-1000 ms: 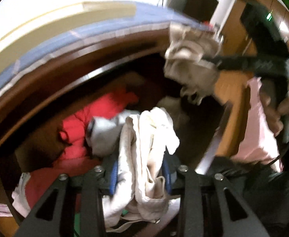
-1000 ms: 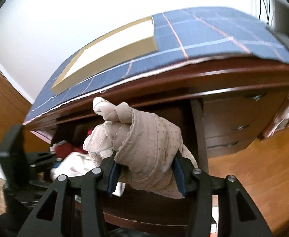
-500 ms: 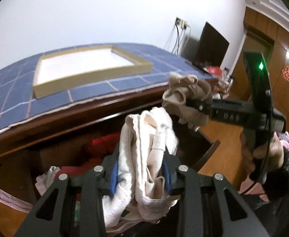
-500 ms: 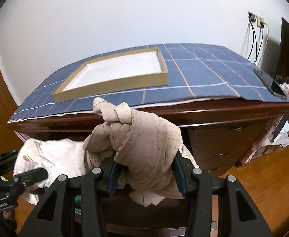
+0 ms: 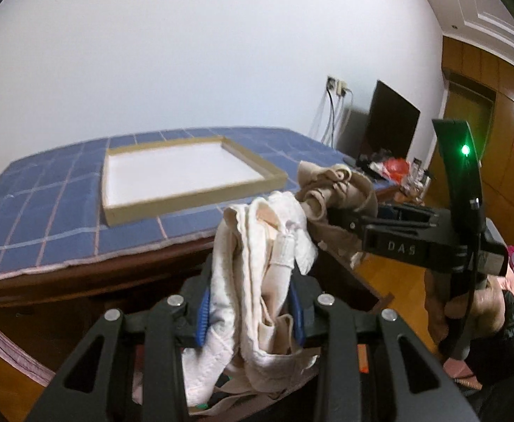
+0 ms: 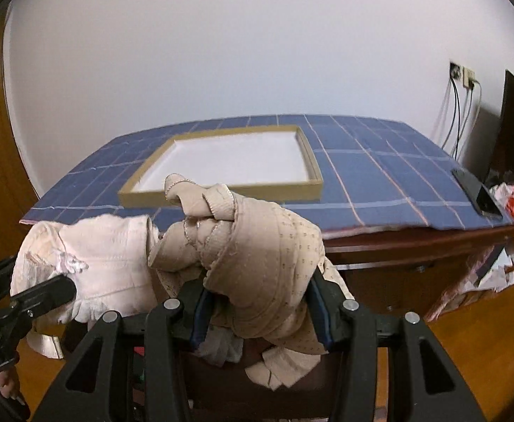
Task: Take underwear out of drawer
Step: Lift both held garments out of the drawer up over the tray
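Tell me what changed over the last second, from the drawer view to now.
Both claws rose out of the drawer toward desk-top height: the left claw lifted the white underwear, the right claw the beige underwear. The tray and blue cloth now appear from above; the drawer's red clothes have left view. Both grips stayed clamped, and the tray stayed put.

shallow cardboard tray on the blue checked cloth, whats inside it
Nothing shows on the white floor of the shallow cardboard tray; the beige dotted underwear covers its near-left corner in the right wrist view.

Soft, even indoor light, dim low down; heavy fisheye bending, dark corners, slight blur.
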{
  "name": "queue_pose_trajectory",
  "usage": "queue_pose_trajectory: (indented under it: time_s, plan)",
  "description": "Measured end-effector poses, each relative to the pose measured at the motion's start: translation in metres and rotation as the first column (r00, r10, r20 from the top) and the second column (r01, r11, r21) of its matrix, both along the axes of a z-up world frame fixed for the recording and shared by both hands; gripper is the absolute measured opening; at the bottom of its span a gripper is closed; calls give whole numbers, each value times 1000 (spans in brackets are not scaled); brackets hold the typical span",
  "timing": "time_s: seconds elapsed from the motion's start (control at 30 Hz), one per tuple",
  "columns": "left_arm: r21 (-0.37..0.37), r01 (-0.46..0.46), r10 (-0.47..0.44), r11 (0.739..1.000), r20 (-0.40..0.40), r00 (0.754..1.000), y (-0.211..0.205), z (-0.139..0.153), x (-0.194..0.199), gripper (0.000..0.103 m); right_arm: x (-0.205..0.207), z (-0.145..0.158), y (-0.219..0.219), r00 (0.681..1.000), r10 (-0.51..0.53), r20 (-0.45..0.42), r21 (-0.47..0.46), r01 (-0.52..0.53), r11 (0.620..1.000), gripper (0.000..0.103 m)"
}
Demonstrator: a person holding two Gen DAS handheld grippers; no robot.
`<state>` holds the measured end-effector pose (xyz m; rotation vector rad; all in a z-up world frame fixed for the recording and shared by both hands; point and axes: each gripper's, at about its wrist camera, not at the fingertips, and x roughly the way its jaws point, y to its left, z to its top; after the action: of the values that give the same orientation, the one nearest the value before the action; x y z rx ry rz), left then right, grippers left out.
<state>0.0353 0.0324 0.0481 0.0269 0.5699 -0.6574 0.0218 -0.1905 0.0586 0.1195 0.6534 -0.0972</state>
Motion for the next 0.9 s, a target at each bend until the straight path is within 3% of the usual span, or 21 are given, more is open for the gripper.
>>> queue_pose_trajectory:
  time_s: [0.27, 0.5, 0.77, 0.9]
  plan:
    - [-33, -113, 116, 993, 106, 988, 12, 31, 24, 34, 39, 33, -2, 998, 25, 56, 29, -26, 999, 50]
    - [-70, -200, 208, 977, 145, 967, 19, 50, 63, 34, 86, 58, -6, 995, 40, 91, 99, -49, 994, 50]
    - [-143, -287, 303, 947, 109, 947, 20, 45, 123, 34, 156, 53, -16, 998, 26, 63, 213, -38, 976, 50]
    - [-141, -348, 362, 927, 94, 927, 13, 38, 154, 34, 203, 38, -23, 1000, -9, 15, 283, 5, 959, 50]
